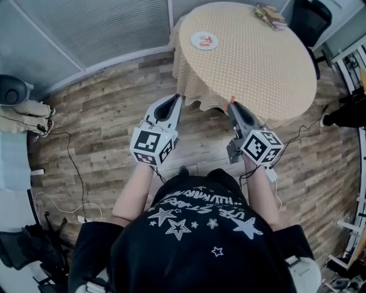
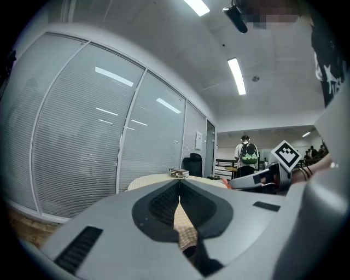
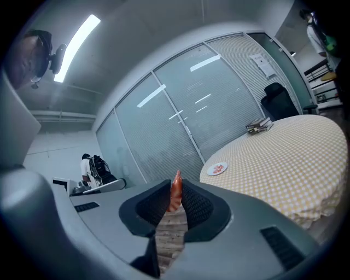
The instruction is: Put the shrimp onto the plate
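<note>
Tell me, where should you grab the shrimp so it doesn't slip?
Across its thick middle, from the sides, as the right gripper does now. The shrimp is long and narrows to a point, so the jaws close on its body and leave the thin tip poking out. That likely holds best.

A round table [image 1: 251,63] with a checked cloth bears a stack of books [image 1: 271,15] near a black chair [image 1: 309,20].
</note>
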Demonstrator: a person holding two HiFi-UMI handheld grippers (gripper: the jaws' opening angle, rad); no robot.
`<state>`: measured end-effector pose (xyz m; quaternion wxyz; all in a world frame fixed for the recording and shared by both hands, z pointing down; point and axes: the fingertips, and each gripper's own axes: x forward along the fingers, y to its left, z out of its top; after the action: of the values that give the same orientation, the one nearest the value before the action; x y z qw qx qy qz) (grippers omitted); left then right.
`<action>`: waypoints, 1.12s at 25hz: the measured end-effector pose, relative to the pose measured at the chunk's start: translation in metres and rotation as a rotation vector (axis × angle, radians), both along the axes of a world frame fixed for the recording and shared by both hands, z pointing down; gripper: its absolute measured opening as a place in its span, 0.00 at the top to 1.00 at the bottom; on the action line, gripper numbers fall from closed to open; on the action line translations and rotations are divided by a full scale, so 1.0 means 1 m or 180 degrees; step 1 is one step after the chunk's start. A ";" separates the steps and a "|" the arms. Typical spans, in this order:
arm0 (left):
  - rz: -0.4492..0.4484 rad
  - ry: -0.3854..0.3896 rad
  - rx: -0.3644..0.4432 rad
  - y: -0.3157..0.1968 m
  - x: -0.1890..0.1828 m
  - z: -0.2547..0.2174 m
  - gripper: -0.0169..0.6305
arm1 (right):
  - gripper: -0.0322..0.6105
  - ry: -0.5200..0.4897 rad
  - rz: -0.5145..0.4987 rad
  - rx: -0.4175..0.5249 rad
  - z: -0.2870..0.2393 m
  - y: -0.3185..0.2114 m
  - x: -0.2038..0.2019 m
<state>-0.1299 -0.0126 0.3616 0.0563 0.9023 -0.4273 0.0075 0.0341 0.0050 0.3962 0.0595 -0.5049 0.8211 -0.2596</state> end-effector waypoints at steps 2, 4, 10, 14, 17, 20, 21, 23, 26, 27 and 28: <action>0.0013 0.0013 -0.0033 -0.003 -0.002 0.004 0.96 | 0.84 0.0021 0.0023 -0.0029 0.003 0.000 0.000; 0.0022 0.0029 -0.0068 -0.005 -0.001 0.009 0.96 | 0.84 0.0053 0.0036 -0.0043 0.005 0.000 0.002; -0.0040 0.0009 -0.0116 -0.016 0.007 0.017 0.96 | 0.84 0.0042 0.0033 -0.0068 0.013 -0.020 0.016; -0.0144 -0.0043 -0.0155 -0.035 0.008 0.025 0.96 | 0.84 -0.0049 -0.0043 -0.0099 0.020 -0.053 0.021; -0.0280 -0.0062 -0.0200 -0.063 0.010 0.027 0.96 | 0.84 -0.0076 -0.0145 -0.0111 0.024 -0.088 0.026; -0.0335 -0.0119 -0.0203 -0.090 0.016 0.027 0.96 | 0.84 -0.0119 -0.0198 -0.0133 0.026 -0.124 0.031; -0.0349 -0.0130 -0.0221 -0.101 0.018 0.028 0.96 | 0.84 -0.0126 -0.0210 -0.0143 0.027 -0.136 0.033; -0.0368 -0.0122 -0.0273 -0.121 0.023 0.032 0.96 | 0.84 -0.0139 -0.0232 -0.0155 0.027 -0.155 0.038; -0.0337 -0.0149 -0.0305 -0.144 0.040 0.036 0.96 | 0.84 -0.0159 -0.0234 -0.0192 0.031 -0.177 0.051; -0.0321 -0.0167 -0.0306 -0.151 0.047 0.036 0.96 | 0.84 -0.0162 -0.0226 -0.0209 0.033 -0.184 0.057; -0.0308 -0.0182 -0.0308 -0.157 0.052 0.036 0.96 | 0.84 -0.0165 -0.0218 -0.0225 0.035 -0.191 0.063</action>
<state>-0.0775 -0.1697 0.3979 0.0880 0.8763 -0.4710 0.0512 0.0973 -0.1860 0.4311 0.0540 -0.4714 0.8264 -0.3033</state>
